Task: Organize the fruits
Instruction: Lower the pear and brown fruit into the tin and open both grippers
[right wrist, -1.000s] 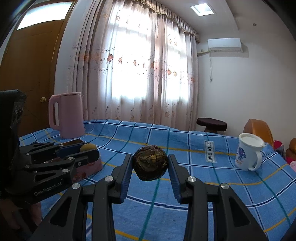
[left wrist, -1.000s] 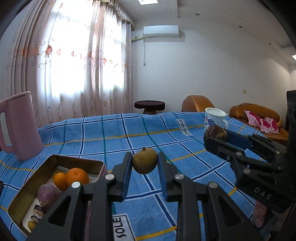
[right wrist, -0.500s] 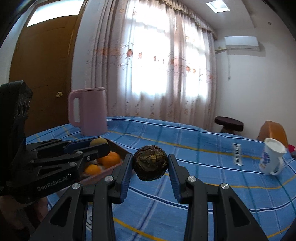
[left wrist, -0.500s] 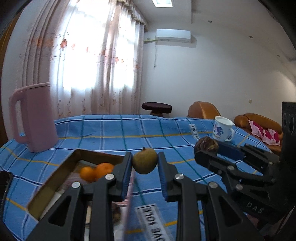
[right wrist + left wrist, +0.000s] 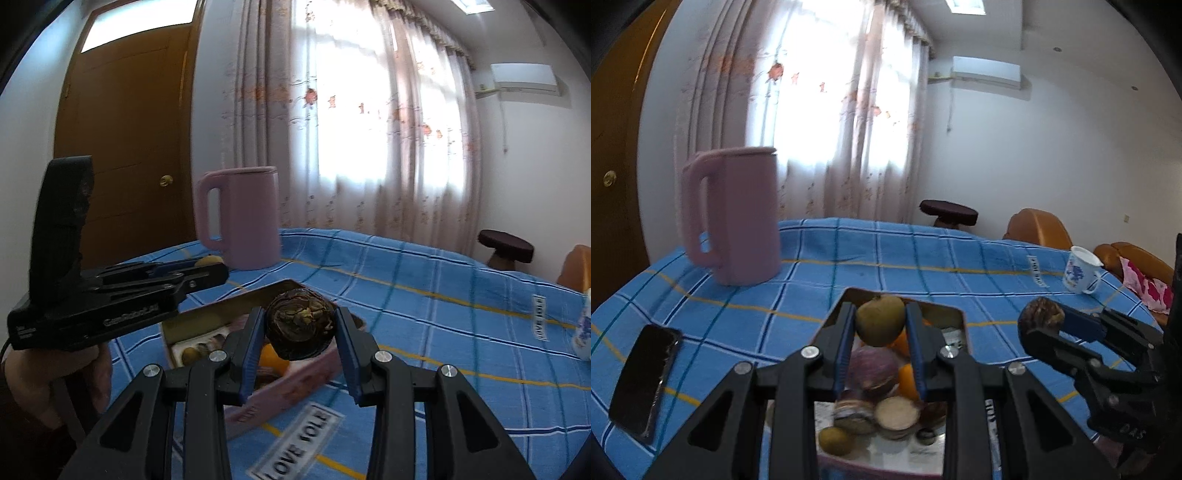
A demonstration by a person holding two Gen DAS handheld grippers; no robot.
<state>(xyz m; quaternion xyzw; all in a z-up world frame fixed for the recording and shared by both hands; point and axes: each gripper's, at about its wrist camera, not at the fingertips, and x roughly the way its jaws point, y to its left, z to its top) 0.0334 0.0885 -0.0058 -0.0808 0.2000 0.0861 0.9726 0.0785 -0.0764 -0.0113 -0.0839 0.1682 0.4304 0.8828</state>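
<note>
Green-brown fruit [image 5: 880,319]: pinched between the 2 fingers of the left claw [image 5: 880,325], held in the air over the far end of the tin.
Dark wrinkled fruit [image 5: 300,329]: gripped by the right claw [image 5: 300,332], closed snugly on both sides; it hangs above the near edge of the tin, just right of the left claw.
Tin box [image 5: 956,325]: rectangular, gold inside, pink outside, lying on the blue plaid cloth [image 5: 849,266]. Inside it: a purple fruit [image 5: 873,373], oranges [image 5: 908,380], a small green fruit [image 5: 834,440], and a cut round piece [image 5: 897,413] among others I cannot name.
Pink kettle [image 5: 733,216]: upright on the bench beyond the tin, handle to the left.
Phone [image 5: 646,376]: dark, flat on the cloth, well left of the tin.
Floral mug [image 5: 1080,269]: far right on the cloth, well apart from the tin.
Behind: curtains [image 5: 820,122] at a bright window, a dark stool [image 5: 948,212].
</note>
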